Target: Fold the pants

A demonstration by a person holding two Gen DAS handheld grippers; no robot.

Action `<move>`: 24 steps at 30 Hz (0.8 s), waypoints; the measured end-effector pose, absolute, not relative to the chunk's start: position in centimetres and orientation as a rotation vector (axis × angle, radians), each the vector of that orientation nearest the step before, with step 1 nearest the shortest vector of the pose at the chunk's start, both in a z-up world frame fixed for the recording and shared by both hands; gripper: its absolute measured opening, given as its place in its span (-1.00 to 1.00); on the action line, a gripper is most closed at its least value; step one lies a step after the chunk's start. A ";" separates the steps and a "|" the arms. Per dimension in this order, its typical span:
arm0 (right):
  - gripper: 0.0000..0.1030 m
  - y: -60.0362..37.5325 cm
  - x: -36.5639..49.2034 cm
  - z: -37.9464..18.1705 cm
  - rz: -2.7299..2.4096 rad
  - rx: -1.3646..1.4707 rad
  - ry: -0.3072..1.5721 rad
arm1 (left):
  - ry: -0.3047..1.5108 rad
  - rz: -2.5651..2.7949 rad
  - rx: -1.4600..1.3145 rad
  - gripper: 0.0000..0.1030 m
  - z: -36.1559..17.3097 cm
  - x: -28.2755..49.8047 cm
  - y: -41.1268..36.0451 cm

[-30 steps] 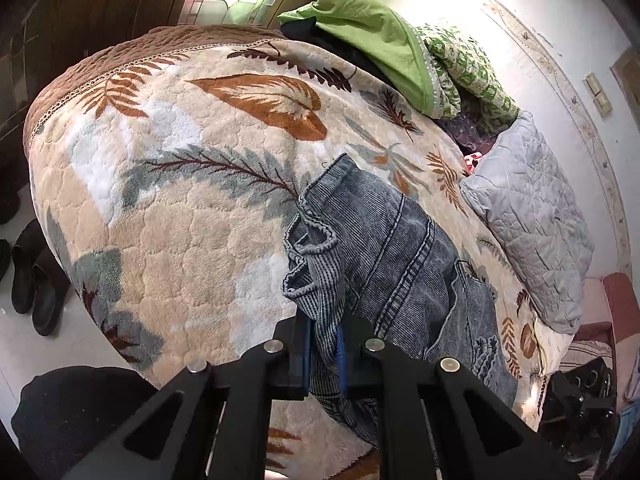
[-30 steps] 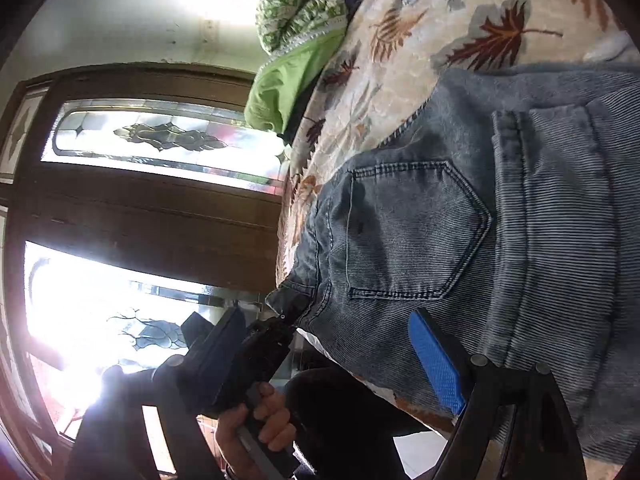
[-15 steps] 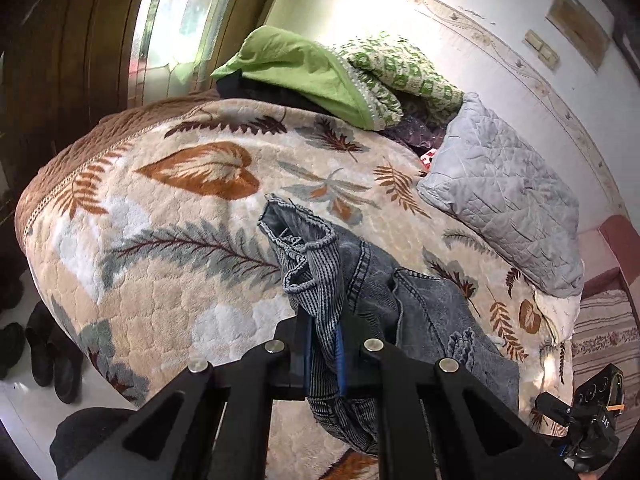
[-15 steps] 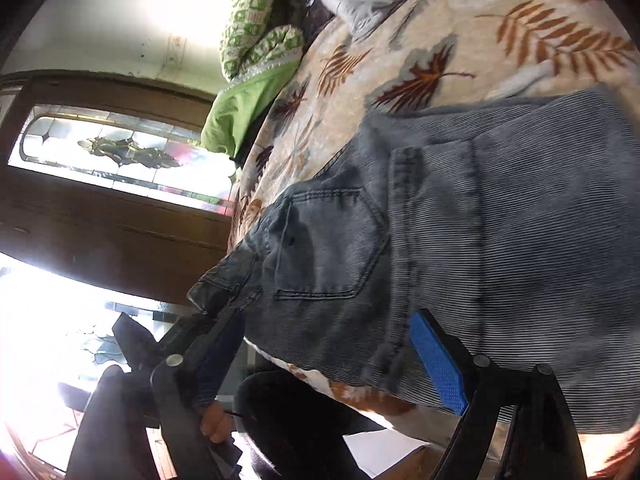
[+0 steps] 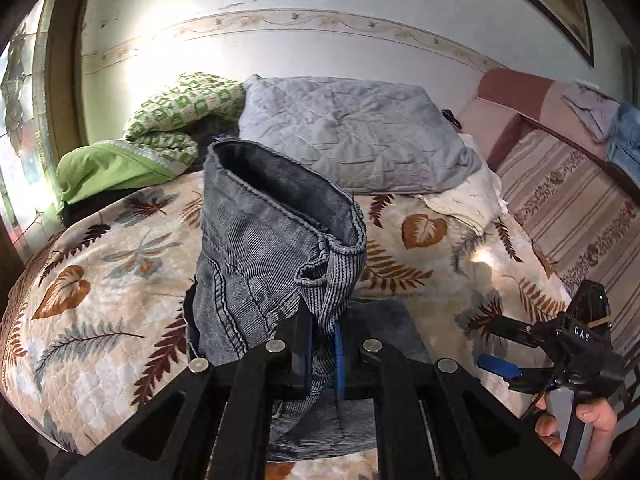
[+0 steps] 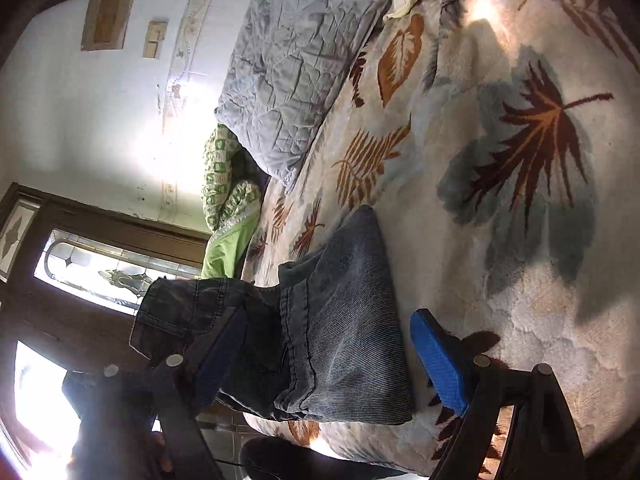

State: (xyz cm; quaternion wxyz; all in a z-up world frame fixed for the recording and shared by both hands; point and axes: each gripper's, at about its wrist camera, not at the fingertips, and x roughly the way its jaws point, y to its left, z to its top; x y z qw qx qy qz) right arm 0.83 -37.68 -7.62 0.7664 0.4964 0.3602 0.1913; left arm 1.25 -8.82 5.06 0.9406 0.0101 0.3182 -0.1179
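Observation:
Grey-blue denim pants (image 5: 272,256) lie partly on a leaf-patterned bed blanket (image 5: 100,300). My left gripper (image 5: 322,356) is shut on the pants' waistband and holds that end lifted and folded over the part lying below. In the right wrist view the pants (image 6: 340,340) form a folded stack near the bed's edge. My right gripper (image 6: 328,364) is open, its blue pads either side of the stack without touching it. It also shows in the left wrist view (image 5: 516,354), to the right, off the fabric.
A grey quilted pillow (image 5: 352,144) and a green patterned quilt (image 5: 160,136) lie at the head of the bed. A striped sofa (image 5: 560,200) stands to the right. A glass-paned wooden door (image 6: 100,264) is behind the bed.
My left gripper has lifted the waistband and swung it over toward the pillow side, doubling the pants. My right gripper has drawn back from the pants toward the bed's edge, still open.

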 end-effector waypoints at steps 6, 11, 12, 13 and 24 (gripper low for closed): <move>0.70 -39.7 0.0 -8.5 0.396 1.125 0.758 | 0.860 -0.360 0.162 -0.83 -3.7 1.5 -16.9; 0.70 -39.1 0.3 -8.8 0.412 1.108 0.773 | 0.939 -0.419 0.139 -0.52 -5.0 1.5 -17.1; 0.70 -39.0 0.4 -8.7 0.416 1.094 0.778 | 0.952 -0.472 0.100 -0.30 -4.2 1.5 -16.7; 0.70 -38.8 0.5 -8.7 0.420 1.086 0.783 | 0.948 -0.509 0.063 -0.22 -3.3 1.4 -16.1; 0.70 -34.7 -0.9 -6.4 0.718 1.112 0.777 | 0.789 -0.151 -0.067 0.19 0.1 1.7 -2.7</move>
